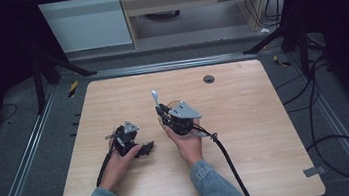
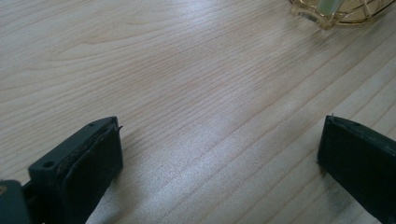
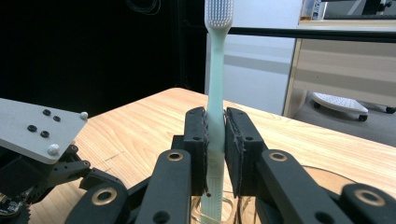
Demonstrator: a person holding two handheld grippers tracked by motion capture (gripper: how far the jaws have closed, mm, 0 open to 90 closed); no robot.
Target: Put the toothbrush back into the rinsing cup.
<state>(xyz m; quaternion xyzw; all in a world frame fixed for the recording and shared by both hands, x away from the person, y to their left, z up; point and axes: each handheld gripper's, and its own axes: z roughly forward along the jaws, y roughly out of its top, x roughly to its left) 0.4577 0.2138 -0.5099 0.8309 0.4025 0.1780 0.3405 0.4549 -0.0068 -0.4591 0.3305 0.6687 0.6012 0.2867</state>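
The jaws of our right gripper (image 3: 215,154) are pressed flat against both sides of a pale green toothbrush (image 3: 215,88), gripping its handle near the lower end. The toothbrush stands upright, its white bristle head at the top, and its bottom end reaches down into a clear amber-tinted cup (image 3: 322,179) that sits on the table (image 3: 140,121) just under the jaws. From the high view we see the toothbrush (image 1: 155,98) sticking up above the right gripper (image 1: 164,112) near the middle of the table (image 1: 245,119), with our right hand (image 1: 188,144) behind it and the cup's rim just beside the jaws.

The jaws of our left gripper (image 2: 219,154) stand wide apart with bare wood between them, low over the table (image 2: 187,70); the cup (image 2: 336,11) lies ahead at the far right. In the high view our left gripper (image 1: 146,148) sits left of the right one, near it but apart, held by our left hand (image 1: 119,160).
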